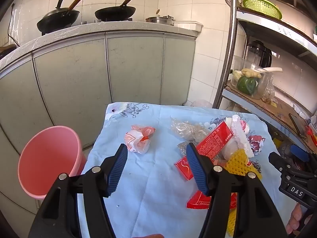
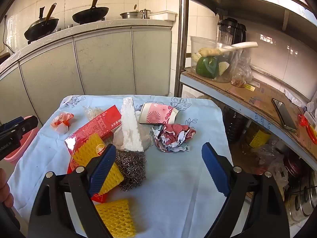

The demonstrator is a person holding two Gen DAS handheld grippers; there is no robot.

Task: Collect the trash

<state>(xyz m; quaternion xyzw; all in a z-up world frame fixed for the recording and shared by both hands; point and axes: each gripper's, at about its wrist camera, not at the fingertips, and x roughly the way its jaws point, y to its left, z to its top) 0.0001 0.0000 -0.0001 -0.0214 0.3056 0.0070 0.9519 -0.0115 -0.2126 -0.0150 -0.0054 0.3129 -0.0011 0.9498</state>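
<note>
The left gripper (image 1: 157, 165) has its blue ribbed jaws spread wide with nothing between them, hanging over bare pale-blue floral cloth (image 1: 158, 194) on the worktop. Just ahead of its left jaw lies a crumpled orange-and-white plastic wrapper (image 1: 139, 139), alone and apart from the rest. The right gripper (image 2: 158, 164) is likewise wide open and empty, over clear cloth in front of the heap.

The trash sits mostly in one pile: a grey steel-wool scrubber (image 2: 131, 170), two yellow foam fruit nets (image 2: 94, 152), a long red cardboard box (image 2: 97, 127), a white foam wedge (image 2: 130, 129), a crumpled red-and-white paper ball (image 2: 173, 136) and a tipped pink patterned paper cup (image 2: 158, 115). The pink plastic bucket (image 1: 48, 158) stands off the worktop's left edge, below it.

Risks, as I judge them: the pile is interlocked, so pulling one piece could drag others off the near edge; the loose cloth may bunch under a jaw; light wrappers could miss the bucket. The metal shelf rack (image 2: 247, 99) crowds the right side, seemingly close to the worktop's edge. The open room lies in the near centre and left.
</note>
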